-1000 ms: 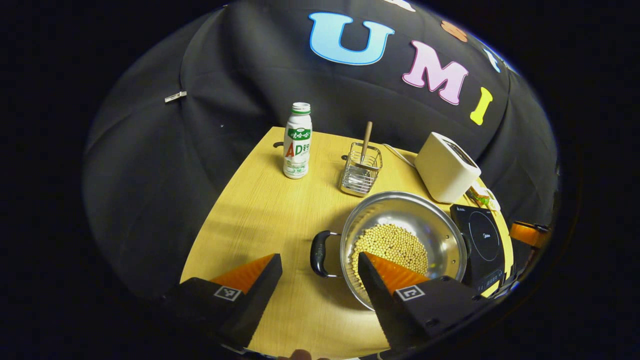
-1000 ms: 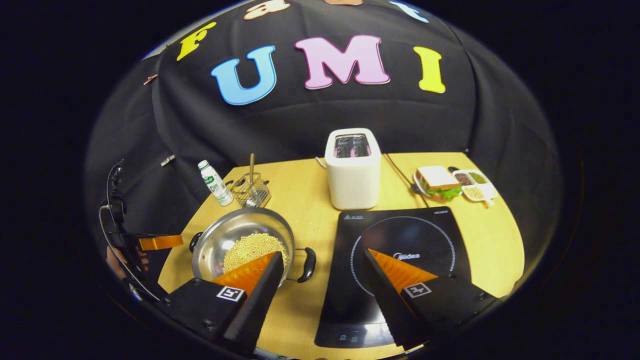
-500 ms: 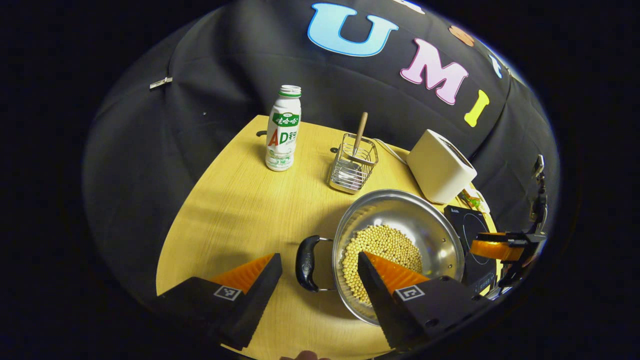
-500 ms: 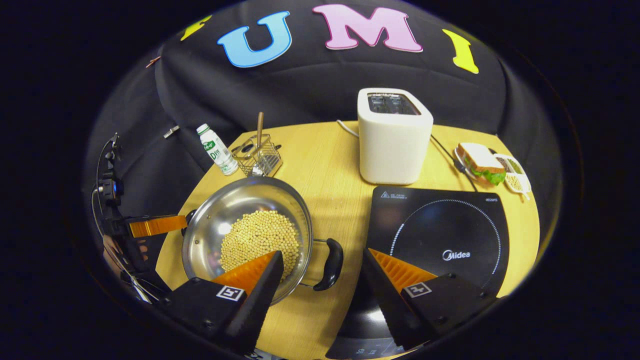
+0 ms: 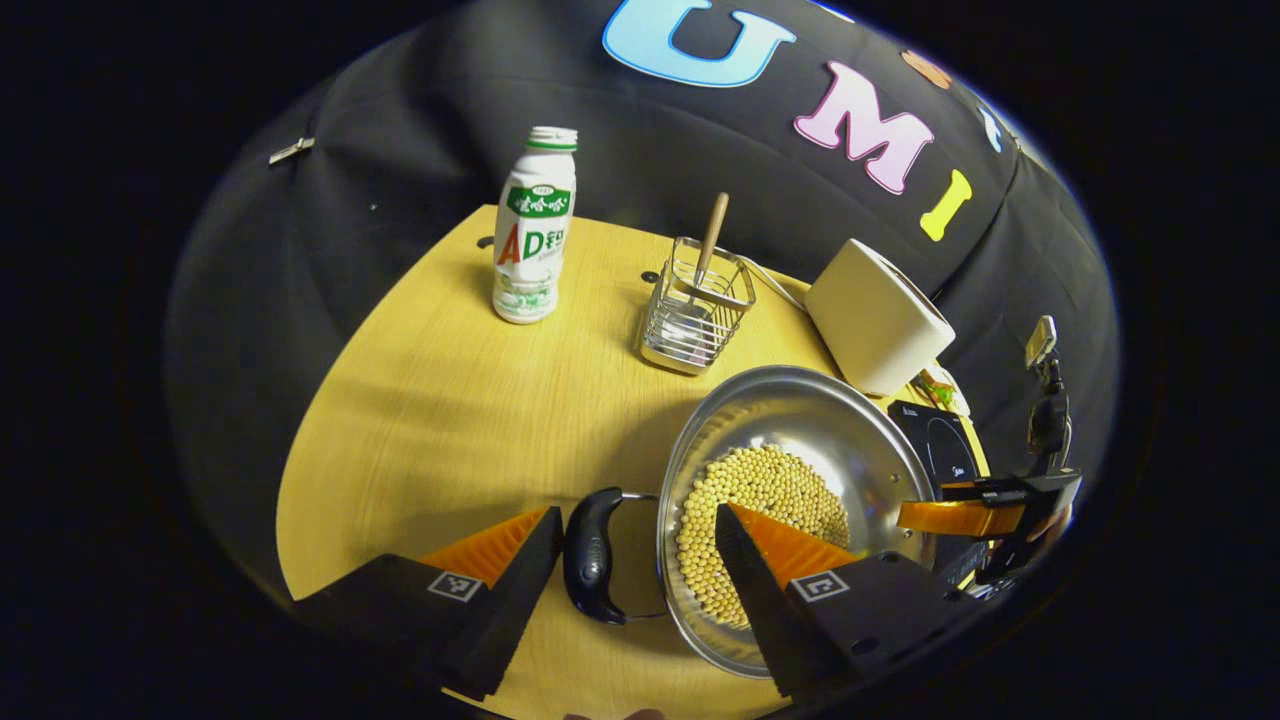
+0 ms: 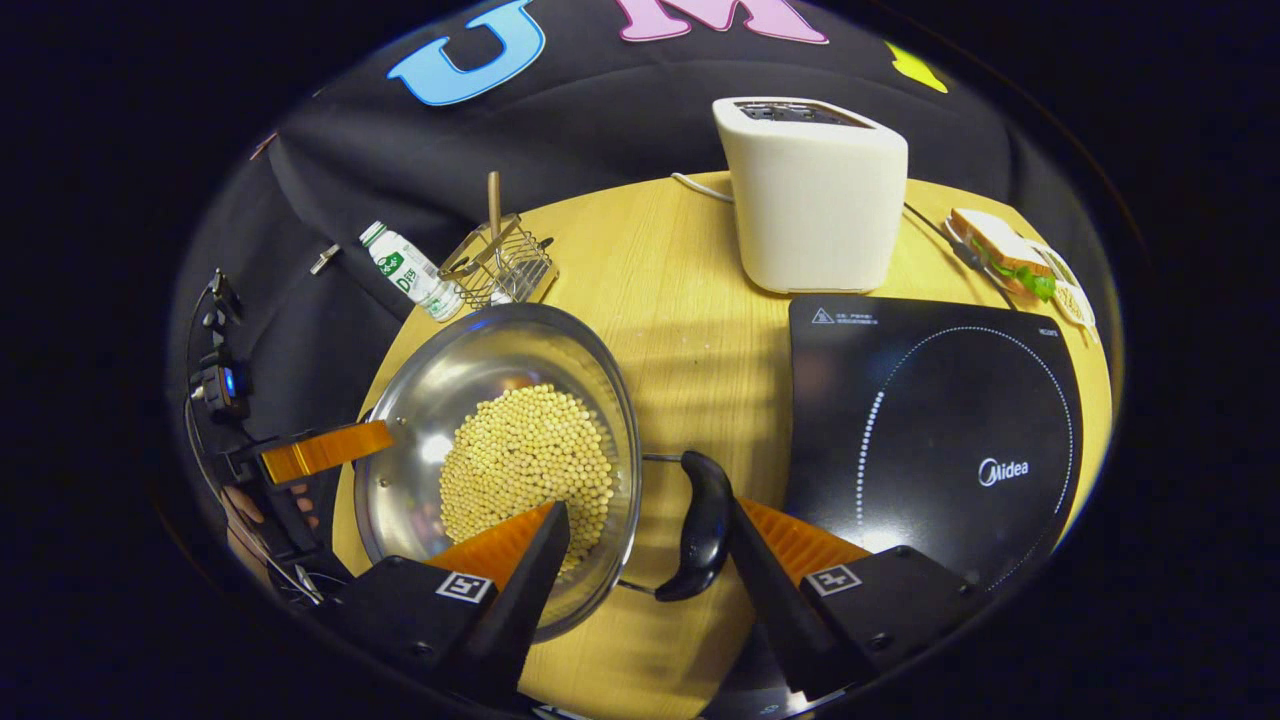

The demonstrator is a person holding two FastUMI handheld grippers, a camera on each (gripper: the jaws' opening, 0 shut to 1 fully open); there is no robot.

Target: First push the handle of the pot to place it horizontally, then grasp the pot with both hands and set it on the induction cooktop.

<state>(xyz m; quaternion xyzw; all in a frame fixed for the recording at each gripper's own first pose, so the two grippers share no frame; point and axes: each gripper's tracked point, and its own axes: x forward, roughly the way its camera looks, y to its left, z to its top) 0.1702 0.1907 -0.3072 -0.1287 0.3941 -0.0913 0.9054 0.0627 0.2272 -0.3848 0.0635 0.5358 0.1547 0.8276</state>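
The induction cooktop [image 6: 930, 430] bears the brand "Midea"; the bottle [image 5: 535, 240] shows "AD".

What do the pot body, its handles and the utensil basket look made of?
Pot: polished metal, likely stainless steel, with mirror-like glare inside. Handles: glossy black grips, probably plastic, on thin metal wire loops. Utensil basket: shiny metal wire grid, see-through.
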